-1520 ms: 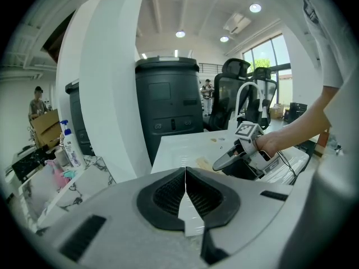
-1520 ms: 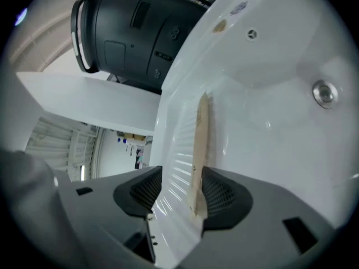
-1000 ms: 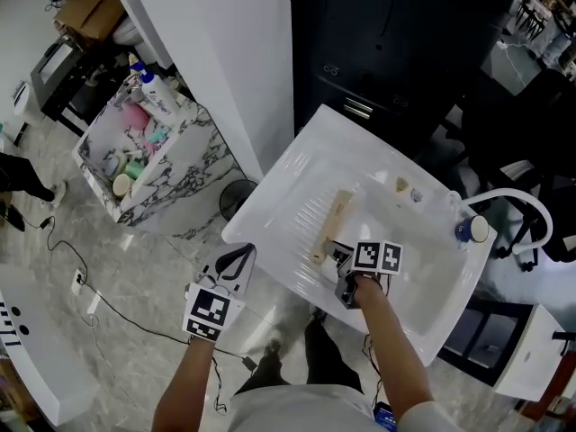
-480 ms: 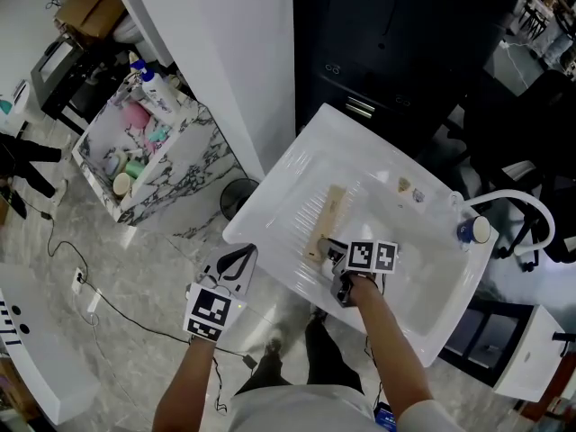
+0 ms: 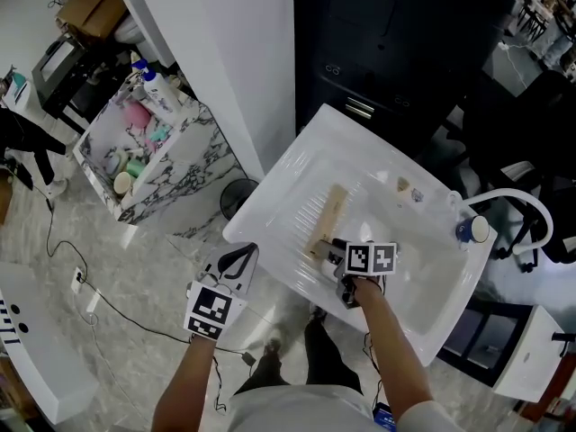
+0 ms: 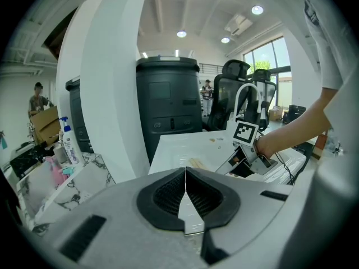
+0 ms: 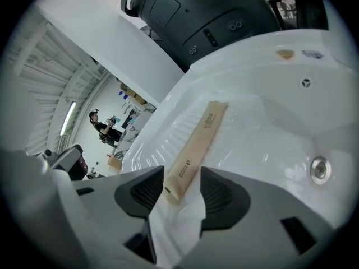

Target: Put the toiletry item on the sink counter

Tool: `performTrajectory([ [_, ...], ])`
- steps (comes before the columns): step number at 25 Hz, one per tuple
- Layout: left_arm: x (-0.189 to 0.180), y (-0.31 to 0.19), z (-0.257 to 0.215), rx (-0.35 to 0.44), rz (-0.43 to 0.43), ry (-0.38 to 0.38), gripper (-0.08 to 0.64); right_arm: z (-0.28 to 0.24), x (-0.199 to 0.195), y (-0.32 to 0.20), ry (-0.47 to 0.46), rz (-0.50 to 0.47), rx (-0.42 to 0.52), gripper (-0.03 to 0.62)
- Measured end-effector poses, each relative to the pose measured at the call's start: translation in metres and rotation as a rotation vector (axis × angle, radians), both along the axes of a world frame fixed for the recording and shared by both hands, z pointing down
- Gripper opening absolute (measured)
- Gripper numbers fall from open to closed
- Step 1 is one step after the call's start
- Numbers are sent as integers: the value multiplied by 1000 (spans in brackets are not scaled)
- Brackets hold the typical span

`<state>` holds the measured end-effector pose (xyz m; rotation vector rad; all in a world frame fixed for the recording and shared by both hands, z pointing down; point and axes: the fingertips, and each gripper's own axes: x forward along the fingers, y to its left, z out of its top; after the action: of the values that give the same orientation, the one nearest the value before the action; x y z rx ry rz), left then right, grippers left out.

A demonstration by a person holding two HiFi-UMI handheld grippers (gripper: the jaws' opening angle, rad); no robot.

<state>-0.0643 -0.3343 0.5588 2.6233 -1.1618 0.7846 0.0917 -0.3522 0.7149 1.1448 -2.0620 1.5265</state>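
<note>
The toiletry item (image 5: 328, 220), a long tan paper-wrapped stick, lies flat on the ribbed counter part of the white sink (image 5: 286, 180). My right gripper (image 5: 335, 252) sits at its near end. In the right gripper view its jaws are opening, and the item (image 7: 197, 143) rests on the sink with its near tip between the spread pads, which do not press on it. My left gripper (image 5: 236, 261) hangs over the floor left of the sink, shut with nothing in it (image 6: 185, 190).
A white curved faucet (image 5: 516, 200) and a blue-capped fitting (image 5: 470, 230) stand at the sink's right end; the drain (image 7: 320, 168) is in the basin. A marble-patterned cart (image 5: 180, 165) with bottles stands to the left, beside a white pillar (image 5: 211, 52). A black bin (image 5: 387, 34) stands behind.
The right gripper's jaws have spread apart and let go of the tan item, which now lies loose on the sink. The left gripper has not moved.
</note>
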Motion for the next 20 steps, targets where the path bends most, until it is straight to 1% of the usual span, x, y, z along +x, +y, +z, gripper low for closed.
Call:
performTrajectory([
  [3,2,0,-5,10,2,4,11,-11,7,1,-30,28,9,199],
  [6,7,-2,-15,38,19,18,11,-32,28,2,-18,85,54,190],
  [7,10,-2,-20,50,28,24,11,-41,37,3,-4,108,78,171],
  [9,15,-1,-31,75,48,36,11,-61,58,11,38,154,130,108],
  [11,21,1,-43,101,73,47,11,-82,79,20,80,204,177,14],
  [12,25,2,-49,113,85,53,11,-94,88,26,94,228,199,-2],
  [15,33,9,-70,150,116,80,11,-131,113,49,140,280,287,-2],
  [20,44,23,-117,234,177,129,11,-208,137,95,246,300,510,-3],
])
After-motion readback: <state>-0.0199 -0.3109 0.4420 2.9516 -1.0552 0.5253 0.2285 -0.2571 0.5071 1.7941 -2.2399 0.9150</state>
